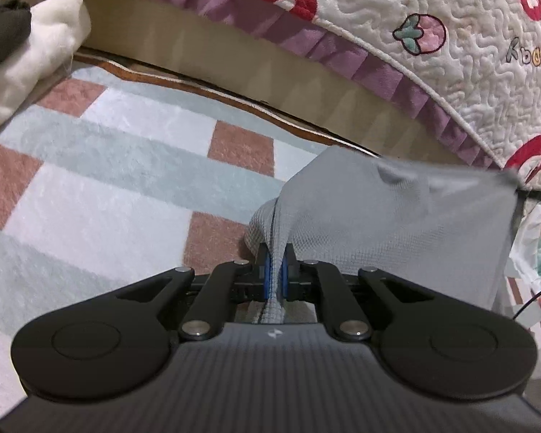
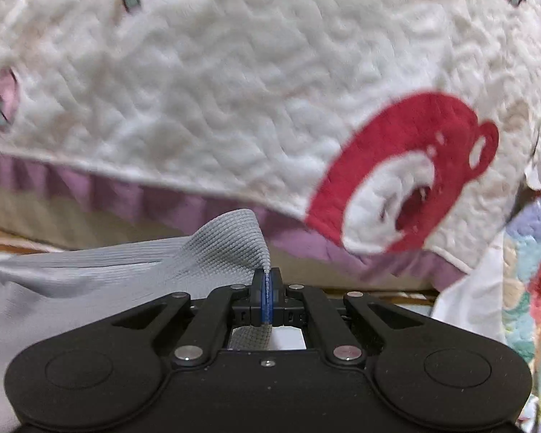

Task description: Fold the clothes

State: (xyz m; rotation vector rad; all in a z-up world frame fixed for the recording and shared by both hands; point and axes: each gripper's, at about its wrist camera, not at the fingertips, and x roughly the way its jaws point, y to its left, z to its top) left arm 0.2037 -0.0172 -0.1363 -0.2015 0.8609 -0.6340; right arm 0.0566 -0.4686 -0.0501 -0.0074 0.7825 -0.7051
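Grey waffle-knit garment hangs stretched above the checked rug, pinched at one edge by the left gripper with jaws clamped together, its far corner toward three o'clock gripped by the right gripper, likewise clamped tight

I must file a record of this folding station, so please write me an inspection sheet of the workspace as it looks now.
Surface: checked rug in pale blue, white and pink, on the floor beside a bed.
Job's things: grey waffle-knit garment, stretched between both grippers.
Clutter: white and dark cloths piled at the rug's far left edge.
Grippers: left gripper shut on a bunched edge of the garment; right gripper shut on another edge.
Cables: thin black cable at the right edge.
Surroundings: quilted cream bedspread with red patches and a purple frill; floral fabric at the right.
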